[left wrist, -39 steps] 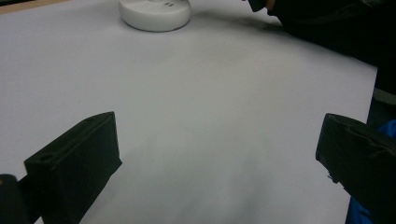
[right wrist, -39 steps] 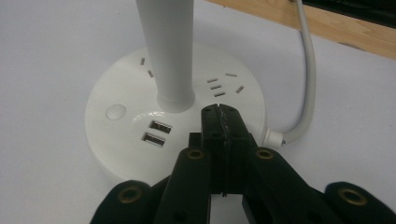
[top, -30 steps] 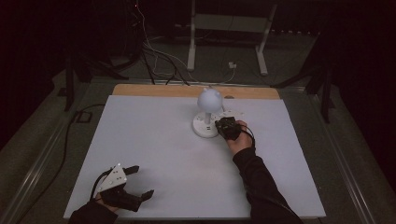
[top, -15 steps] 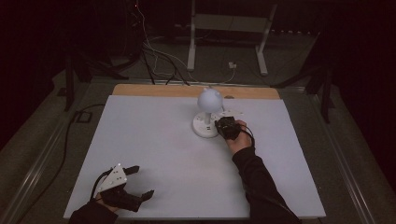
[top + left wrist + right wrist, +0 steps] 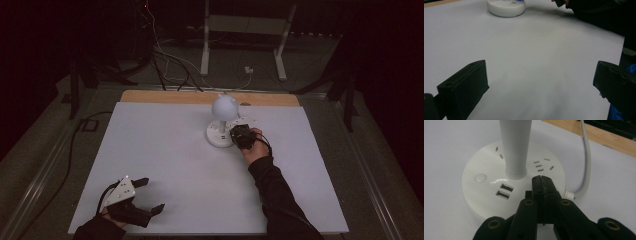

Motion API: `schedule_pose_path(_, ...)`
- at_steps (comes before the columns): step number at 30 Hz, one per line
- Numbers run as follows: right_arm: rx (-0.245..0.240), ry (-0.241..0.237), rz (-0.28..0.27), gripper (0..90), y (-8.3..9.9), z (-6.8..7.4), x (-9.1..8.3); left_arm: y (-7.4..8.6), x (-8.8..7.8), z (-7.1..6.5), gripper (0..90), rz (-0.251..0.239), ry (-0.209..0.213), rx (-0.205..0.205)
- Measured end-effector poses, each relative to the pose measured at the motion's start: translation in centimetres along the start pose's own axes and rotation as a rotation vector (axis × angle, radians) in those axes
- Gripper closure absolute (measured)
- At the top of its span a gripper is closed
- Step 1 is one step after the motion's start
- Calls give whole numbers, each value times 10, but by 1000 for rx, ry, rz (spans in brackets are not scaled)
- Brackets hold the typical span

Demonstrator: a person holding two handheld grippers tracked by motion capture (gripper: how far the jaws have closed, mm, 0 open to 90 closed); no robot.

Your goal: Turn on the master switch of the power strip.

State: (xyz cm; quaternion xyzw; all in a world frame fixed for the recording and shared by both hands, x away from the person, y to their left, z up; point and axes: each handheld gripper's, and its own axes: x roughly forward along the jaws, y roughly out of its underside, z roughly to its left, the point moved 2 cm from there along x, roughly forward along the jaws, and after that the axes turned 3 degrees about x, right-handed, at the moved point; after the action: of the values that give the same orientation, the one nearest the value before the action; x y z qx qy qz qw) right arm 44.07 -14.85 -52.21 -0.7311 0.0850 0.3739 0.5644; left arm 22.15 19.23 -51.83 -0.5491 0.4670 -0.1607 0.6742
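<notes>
A white desk lamp (image 5: pixel 223 107) with a globe head stands on a round white base (image 5: pixel 219 135) at the far middle of the white table. In the right gripper view the base (image 5: pixel 486 192) carries two USB ports, socket slots and a round button (image 5: pixel 480 177). My right gripper (image 5: pixel 541 180) is shut with nothing between its jaws, its tips over the base's near rim just beside the stem (image 5: pixel 516 147). In the high view it sits at the base's right side (image 5: pixel 242 135). My left gripper (image 5: pixel 145 196) stands open and empty near the table's front left; its jaws are wide apart (image 5: pixel 541 82).
A white cable (image 5: pixel 586 157) runs from the lamp base toward the wooden strip (image 5: pixel 200 97) along the table's far edge. Beyond the table are cables and a white stand (image 5: pixel 245 30) on the floor. The white table (image 5: pixel 165 150) spreads between the two grippers.
</notes>
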Motion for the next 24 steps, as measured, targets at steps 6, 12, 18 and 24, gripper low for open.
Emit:
schedule_pose_path(6,48,0,-46,900,1,-2,-4,0,-1,2,2,-4,-3,-8)
schedule_pose_path(12,116,-36,-104,899,0,-10,-15,0,-1,3,2,-5,-2,-8)
schedule_pose_path(18,106,-89,-69,898,4,-7,-20,0,-1,3,2,-8,-4,-9)
schedule_pose_path(24,115,-152,-61,811,2,-7,-29,0,-1,2,2,-10,-4,-8)
